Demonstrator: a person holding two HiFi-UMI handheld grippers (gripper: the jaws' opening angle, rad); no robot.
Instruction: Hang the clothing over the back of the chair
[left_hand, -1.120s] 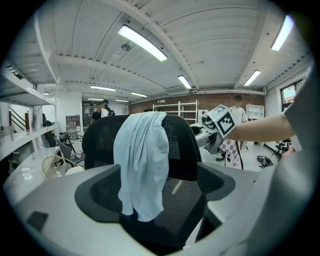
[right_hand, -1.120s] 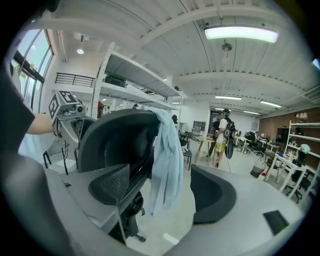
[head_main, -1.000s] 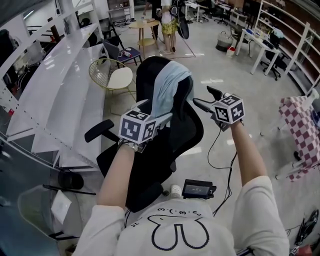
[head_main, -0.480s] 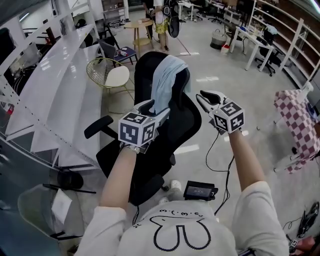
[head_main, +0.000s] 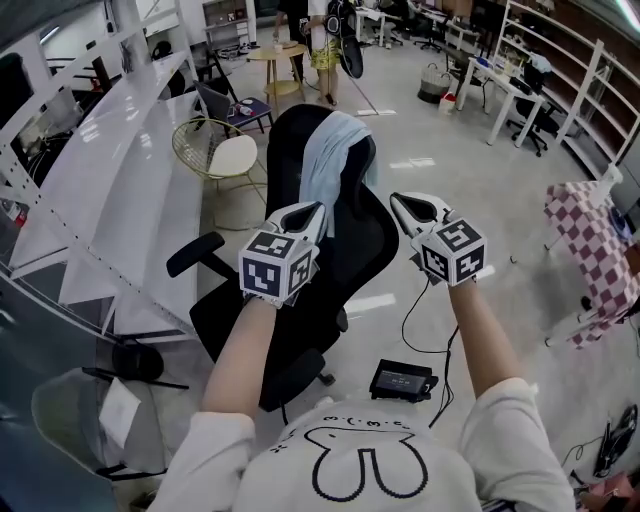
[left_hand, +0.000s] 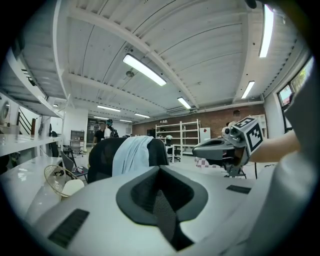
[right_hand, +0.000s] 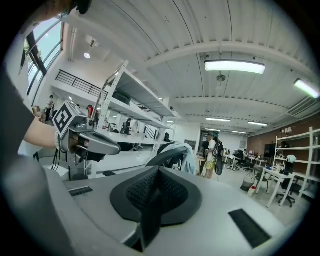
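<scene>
Shelf-lined workshop, pale blue clothing (head_main: 330, 160) across black chair (head_main: 366, 236) back.

Chair back (head_main: 350, 240) dead ahead, and it blocks the middle. The left side is tight: the armrest (head_main: 195, 255) juts out, the white shelving (head_main: 120, 170) runs close alongside, and a wire chair (head_main: 225, 155) stands beyond it at far left. Right of the chair back you've got open floor (head_main: 470, 180), bare all the way out to the checkered cloth (head_main: 590, 240) at the right edge. Low and near, mind the black box (head_main: 402, 380) and its cable (head_main: 425, 310) lying on the floor.
</scene>
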